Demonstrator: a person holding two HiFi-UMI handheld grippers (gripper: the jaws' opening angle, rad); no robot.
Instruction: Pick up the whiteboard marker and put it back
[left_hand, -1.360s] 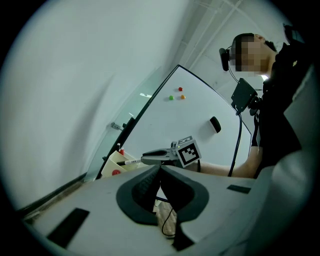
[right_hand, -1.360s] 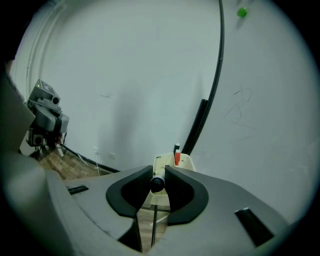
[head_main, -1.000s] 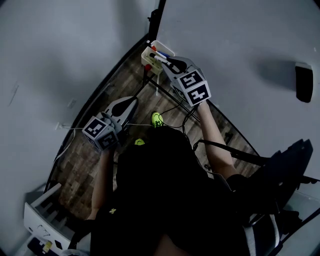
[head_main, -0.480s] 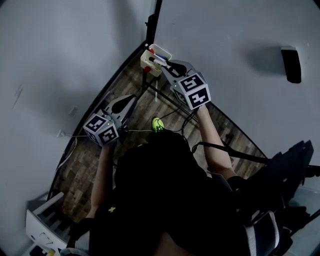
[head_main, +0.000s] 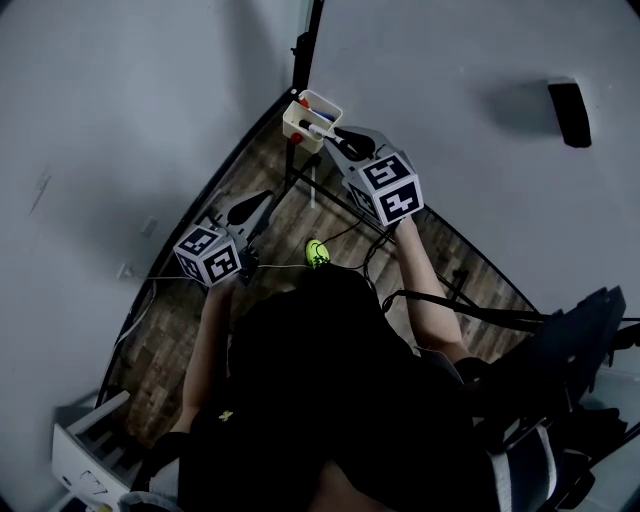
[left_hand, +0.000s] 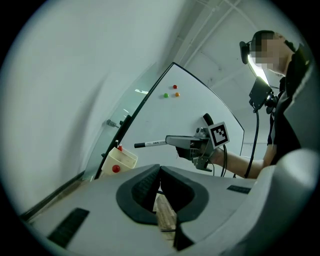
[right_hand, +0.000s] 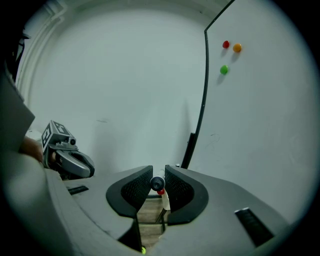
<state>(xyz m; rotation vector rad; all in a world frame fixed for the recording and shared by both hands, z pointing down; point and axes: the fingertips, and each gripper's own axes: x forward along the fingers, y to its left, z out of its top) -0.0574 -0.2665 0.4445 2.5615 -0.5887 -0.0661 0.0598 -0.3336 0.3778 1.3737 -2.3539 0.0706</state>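
Not much to read here. The whiteboard marker (left_hand: 150, 144) has a line of print along its white barrel, but it's too small to make out. The cubes on both grippers carry black-and-white square patterns, no words.

The right gripper (left_hand: 172, 141) has its jaws clamped on the back end of the marker, narrow gap with the barrel pinched between the pads. The right gripper view shows the marker end-on between them. It's held roughly level in front of the whiteboard (left_hand: 200, 105), black tip pointing toward the cream tray (left_hand: 125, 160) at the board's edge, close above it but not touching. There's a red round thing on the tray's front, and red and blue bits inside in the head view.

The left gripper (left_hand: 160, 172) has its pads together at the tips with nothing between them, and sits lower and off to the side.

Three little magnets, red (right_hand: 226, 44), orange (right_hand: 237, 48) and green (right_hand: 223, 70), are on the board, plus a dark block (head_main: 568, 113). There's a plain pale wall (head_main: 120, 100) on the left, a wood plank floor (head_main: 170, 330) below and a yellow-green shoe (head_main: 317, 252) on it
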